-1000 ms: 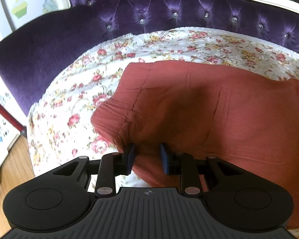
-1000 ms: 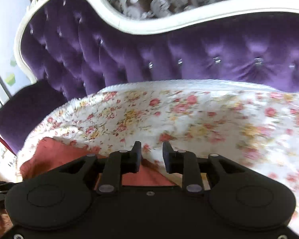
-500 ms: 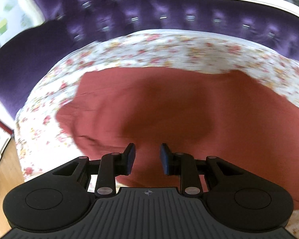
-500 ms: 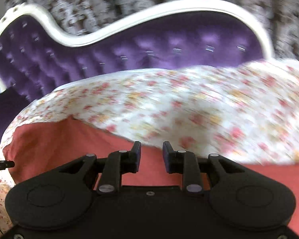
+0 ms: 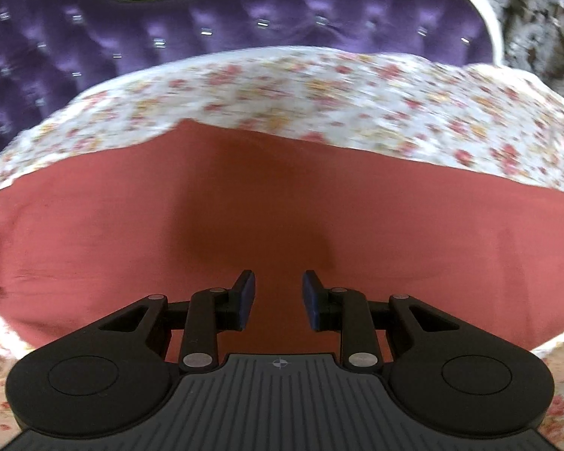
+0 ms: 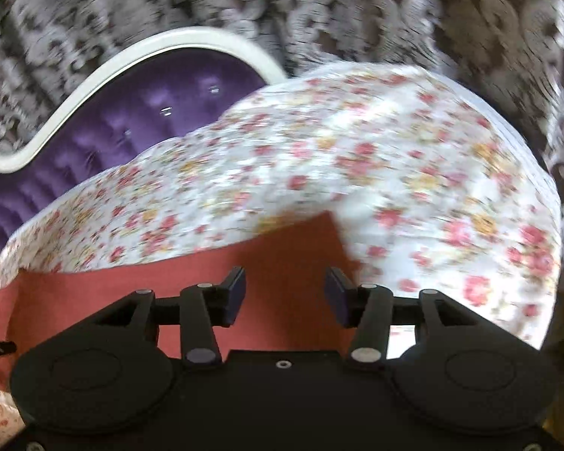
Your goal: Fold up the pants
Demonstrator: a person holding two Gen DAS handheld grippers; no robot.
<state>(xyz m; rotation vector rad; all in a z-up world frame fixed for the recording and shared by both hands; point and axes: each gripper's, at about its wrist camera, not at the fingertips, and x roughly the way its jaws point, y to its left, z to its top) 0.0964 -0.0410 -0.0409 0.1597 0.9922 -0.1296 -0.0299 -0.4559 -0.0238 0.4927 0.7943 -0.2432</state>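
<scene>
Left wrist view shows the rust-red cotton pants (image 5: 282,203) lying flat on the floral sheet (image 5: 319,90), seemingly once folded, with further folds left; left claw (image 5: 278,297) narrowly parted and empty, right claw (image 6: 285,293) just opening wider, empty, over the pants' corner.

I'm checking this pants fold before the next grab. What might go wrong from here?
1. Both views are motion-blurred, so the right hand-held gripper, open and empty over the red pants' corner, may miss it.
2. It might pinch the floral cover beside that corner.
3. The left hand-held gripper holds nothing, so the pants could slide.
</scene>
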